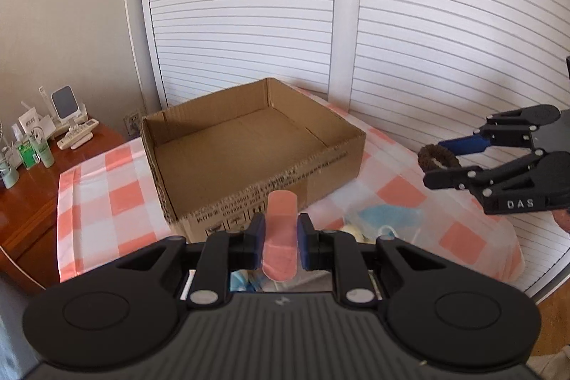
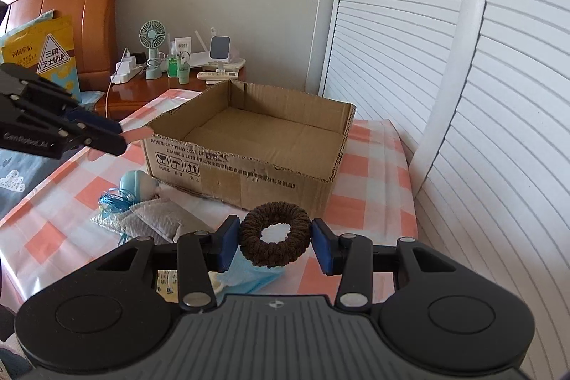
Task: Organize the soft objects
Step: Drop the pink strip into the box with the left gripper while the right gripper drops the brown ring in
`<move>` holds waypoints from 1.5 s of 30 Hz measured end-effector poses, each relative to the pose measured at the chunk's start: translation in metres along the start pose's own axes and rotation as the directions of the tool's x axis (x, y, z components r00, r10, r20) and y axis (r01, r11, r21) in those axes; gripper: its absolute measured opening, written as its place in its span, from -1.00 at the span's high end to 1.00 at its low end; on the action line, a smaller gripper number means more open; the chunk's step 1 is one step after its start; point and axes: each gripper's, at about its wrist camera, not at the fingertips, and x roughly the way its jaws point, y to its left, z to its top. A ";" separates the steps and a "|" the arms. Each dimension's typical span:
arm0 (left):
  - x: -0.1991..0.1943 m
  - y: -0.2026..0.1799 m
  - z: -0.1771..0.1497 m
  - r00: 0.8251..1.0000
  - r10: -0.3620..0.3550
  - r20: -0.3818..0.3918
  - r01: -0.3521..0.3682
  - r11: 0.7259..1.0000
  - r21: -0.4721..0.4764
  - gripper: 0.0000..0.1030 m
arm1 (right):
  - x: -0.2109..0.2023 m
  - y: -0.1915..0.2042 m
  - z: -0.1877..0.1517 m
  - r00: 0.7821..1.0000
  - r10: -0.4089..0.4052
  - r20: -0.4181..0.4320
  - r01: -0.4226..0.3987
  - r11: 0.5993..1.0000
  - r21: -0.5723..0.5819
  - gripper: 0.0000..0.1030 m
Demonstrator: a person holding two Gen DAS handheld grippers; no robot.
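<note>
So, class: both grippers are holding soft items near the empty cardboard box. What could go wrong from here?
1. The left gripper pinches the pink strip by its middle only; being floppy, it might slip out before reaching the cardboard box.
2. The right gripper squeezes the brown scrunchie by its springy sides, so it might pop free.
3. Both grippers could collide over the box.

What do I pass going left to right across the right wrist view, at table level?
Left gripper holding a pink strip → blue thread bundle → grey pouch → brown scrunchie in the right gripper.
</note>
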 end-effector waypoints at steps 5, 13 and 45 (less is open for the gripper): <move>0.033 0.022 0.039 1.000 0.027 0.008 -0.028 0.999 0.016 0.66 | 0.013 -0.004 0.017 1.000 0.005 0.012 -0.005 1.000 0.002 0.05; 0.103 0.058 0.084 0.994 0.107 -0.013 -0.106 0.994 0.011 0.66 | 0.034 -0.006 0.031 1.000 -0.002 -0.004 0.002 1.000 -0.006 0.05; 0.008 0.023 -0.041 0.982 0.186 -0.019 -0.186 0.960 -0.211 -0.95 | 0.140 -0.008 0.127 0.999 0.011 -0.032 -0.012 0.999 -0.042 0.05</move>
